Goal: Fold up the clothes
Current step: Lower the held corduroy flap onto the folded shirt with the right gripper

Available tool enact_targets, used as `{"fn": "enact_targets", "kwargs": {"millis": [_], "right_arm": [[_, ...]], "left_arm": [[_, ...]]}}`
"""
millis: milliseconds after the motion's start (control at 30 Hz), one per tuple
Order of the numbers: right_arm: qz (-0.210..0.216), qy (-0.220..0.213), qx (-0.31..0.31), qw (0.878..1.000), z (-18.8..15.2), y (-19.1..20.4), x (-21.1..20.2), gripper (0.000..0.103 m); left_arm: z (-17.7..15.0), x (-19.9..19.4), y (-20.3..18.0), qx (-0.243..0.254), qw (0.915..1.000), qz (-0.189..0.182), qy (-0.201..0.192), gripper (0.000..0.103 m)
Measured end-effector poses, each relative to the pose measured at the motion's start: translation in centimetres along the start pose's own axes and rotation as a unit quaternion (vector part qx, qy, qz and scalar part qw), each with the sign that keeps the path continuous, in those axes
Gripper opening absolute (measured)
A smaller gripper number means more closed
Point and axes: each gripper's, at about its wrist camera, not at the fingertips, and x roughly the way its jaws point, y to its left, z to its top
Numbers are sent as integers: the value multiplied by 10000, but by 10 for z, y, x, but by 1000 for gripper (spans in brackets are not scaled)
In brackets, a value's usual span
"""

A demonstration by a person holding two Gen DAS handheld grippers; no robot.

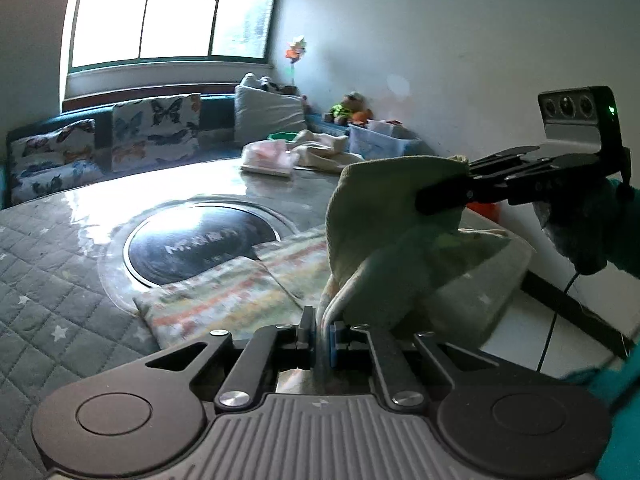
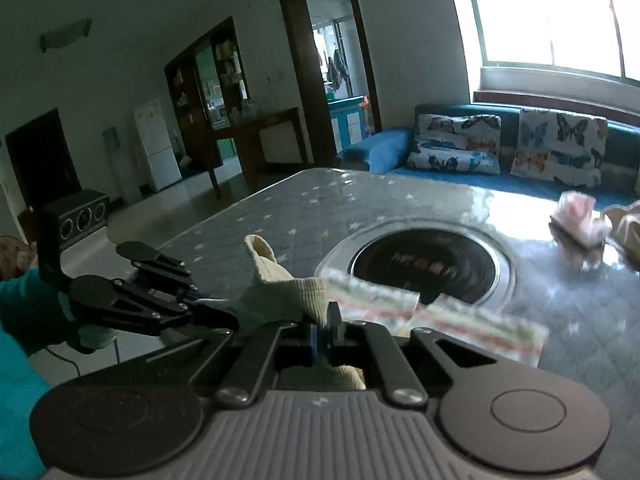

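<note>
A cream knitted garment (image 1: 384, 216) is lifted off the table, while its pastel-striped part (image 1: 224, 300) lies flat near the front edge. My left gripper (image 1: 322, 336) is shut on a white edge of this garment, low in the left wrist view. From the right, my right gripper (image 1: 440, 200) pinches an upper fold, held by a gloved hand in a teal sleeve. In the right wrist view the right gripper (image 2: 326, 332) is shut on the cream garment (image 2: 280, 292). The left gripper (image 2: 208, 312) grips it from the left. The striped part (image 2: 460, 328) looks blurred.
The table (image 1: 60, 264) has a quilted star cover under glass and a round black inset (image 1: 204, 240). At its far side lie folded pink clothes (image 1: 268, 156), a cream pile (image 1: 324, 148) and a blue box (image 1: 376, 140). A sofa with butterfly cushions (image 1: 156, 128) stands behind.
</note>
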Motion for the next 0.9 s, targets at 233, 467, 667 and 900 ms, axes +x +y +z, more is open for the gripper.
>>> {"fn": "enact_targets", "kwargs": {"millis": [233, 467, 667, 900], "right_arm": [[-104, 67, 78, 9999, 37, -41, 50, 3], [-349, 310, 140, 9988, 53, -79, 124, 3], [-665, 441, 390, 9960, 42, -111, 189, 5], [-1099, 328, 572, 9918, 28, -122, 194, 17]], "left_arm": [[28, 35, 45, -194, 9996, 225, 22, 7], [37, 88, 100, -732, 9956, 423, 409, 7], [29, 132, 142, -1277, 9870, 608, 769, 8], [28, 142, 154, -1375, 9841, 733, 849, 25]]}}
